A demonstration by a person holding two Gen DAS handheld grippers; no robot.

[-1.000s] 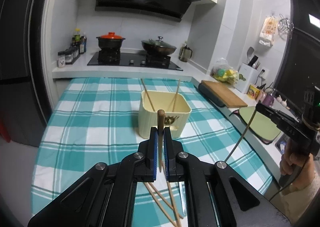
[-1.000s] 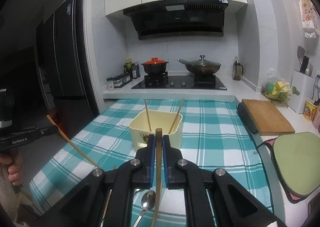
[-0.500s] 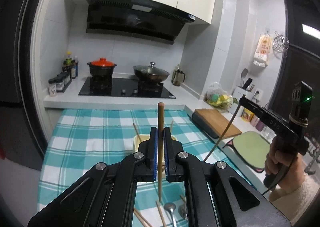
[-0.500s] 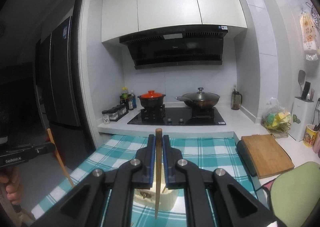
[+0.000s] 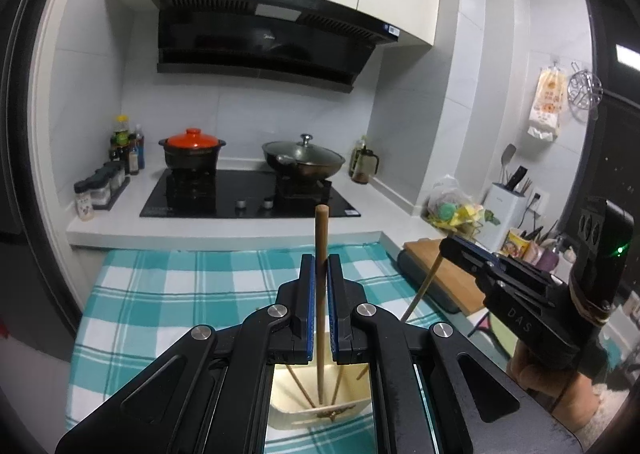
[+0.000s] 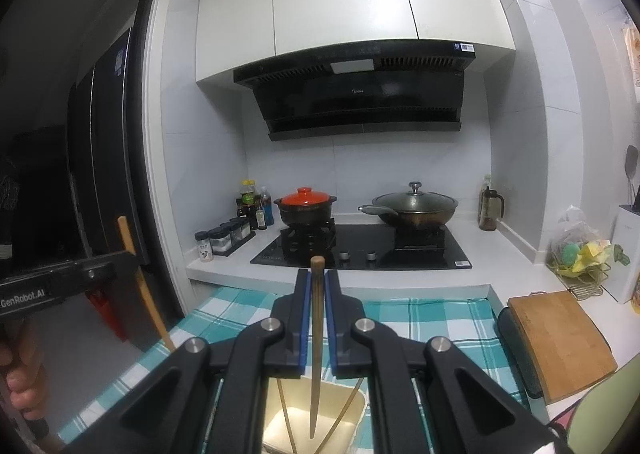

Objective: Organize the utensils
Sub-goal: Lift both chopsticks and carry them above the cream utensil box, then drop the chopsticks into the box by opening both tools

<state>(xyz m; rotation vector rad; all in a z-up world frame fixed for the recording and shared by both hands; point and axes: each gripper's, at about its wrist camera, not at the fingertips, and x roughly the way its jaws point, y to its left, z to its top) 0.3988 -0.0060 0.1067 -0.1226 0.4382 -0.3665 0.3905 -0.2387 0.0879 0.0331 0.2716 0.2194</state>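
Both hands are up over the teal checked counter (image 5: 168, 294), each with a chopstick pinched upright. The left hand-held gripper (image 5: 321, 266) has its blue pads pressed on a wooden chopstick (image 5: 321, 238), whose top stands above the fingers while its lower end reaches down into the cream utensil box (image 5: 320, 410) directly below. Two or three more sticks already lean inside that box, along with something dark at the bottom that I cannot make out. The right hand-held gripper (image 6: 317, 282) grips a darker chopstick (image 6: 316, 334) the same way, its tapered tip hanging over the open box (image 6: 352, 418) without clearly touching the floor of it; from here the gripper body hides most of the box.

In the left camera's view the other gripper shows at the right edge, its chopstick slanting down toward the box. Behind them on the far counter sit the black hob (image 5: 248, 194), an orange-lidded clay pot (image 5: 193, 152) and a lidded wok (image 5: 303, 160), with spice jars (image 5: 100, 190) and sauce bottles at far left. On the right lie a wooden cutting board (image 6: 560, 342), a bag of produce (image 6: 580, 250) and a white knife block (image 5: 506, 202). A range hood (image 6: 360, 90) hangs overhead.
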